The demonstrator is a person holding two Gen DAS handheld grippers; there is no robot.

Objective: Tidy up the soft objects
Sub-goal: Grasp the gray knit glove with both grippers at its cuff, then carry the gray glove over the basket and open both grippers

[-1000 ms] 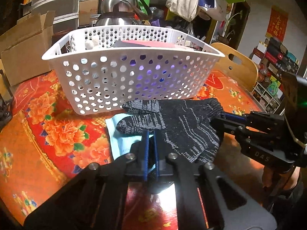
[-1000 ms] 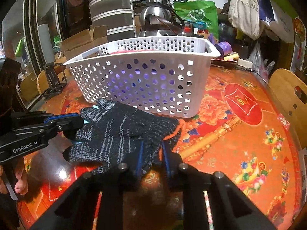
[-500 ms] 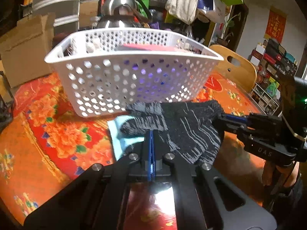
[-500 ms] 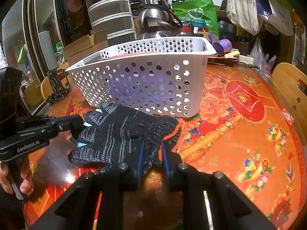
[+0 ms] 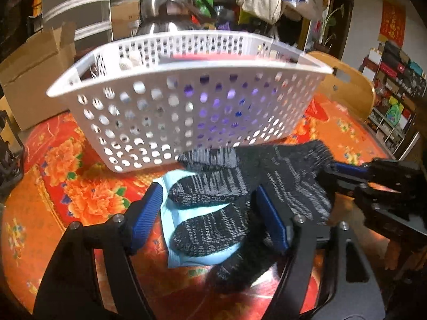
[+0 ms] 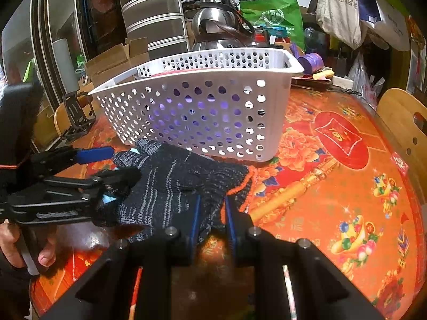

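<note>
A black knit glove with an orange cuff lies in front of a white perforated basket, over a light blue cloth. My left gripper is open, its blue pads either side of the glove's fingers. My right gripper is shut on the glove's cuff end. The basket holds a red item and other soft things, mostly hidden. The left gripper also shows in the right wrist view.
The table has a red and orange flowered cover. A cardboard box stands at the back left, a steel kettle behind the basket, a wooden chair at the right, a black stand at the left.
My left gripper was shut near the glove's fingers and has opened wide around them. My right gripper stays shut on the cuff. Both views have moved closer to the basket.
</note>
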